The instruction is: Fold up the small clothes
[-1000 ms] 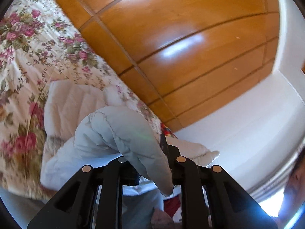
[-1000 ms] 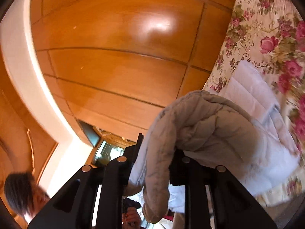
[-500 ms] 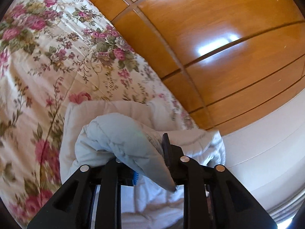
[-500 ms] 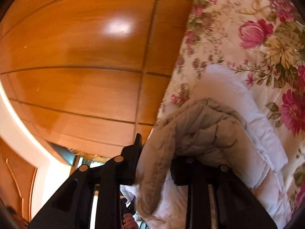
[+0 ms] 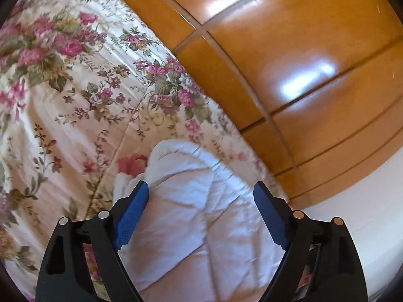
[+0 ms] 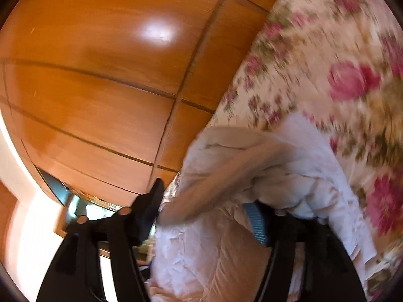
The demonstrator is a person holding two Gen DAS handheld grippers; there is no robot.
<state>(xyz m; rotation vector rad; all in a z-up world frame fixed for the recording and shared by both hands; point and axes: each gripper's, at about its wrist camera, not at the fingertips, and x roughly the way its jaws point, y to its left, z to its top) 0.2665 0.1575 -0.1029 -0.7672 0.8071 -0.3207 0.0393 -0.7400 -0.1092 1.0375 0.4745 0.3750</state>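
The white padded garment [image 5: 201, 216] is lying folded on the floral bedspread [image 5: 75, 105] in the lower centre of the left wrist view, its long axis running from the bottom edge up toward the middle of the frame; no label or writing is showing on it. The left gripper [image 5: 201, 193] is opening, its blue pads standing apart on either side of the garment without pressing it. The right gripper [image 6: 205, 202] is opening too, jaws apart, with a fold of the garment draping between them in the blurred right wrist view beside the wooden wall panels [image 6: 100, 75].

Both wrist cameras sit close above the flowered bedspread [image 5: 75, 115], looking along their fingers toward the wooden wall panels [image 5: 289, 50] — sharing the white quilted garment [image 5: 201, 214] between them.
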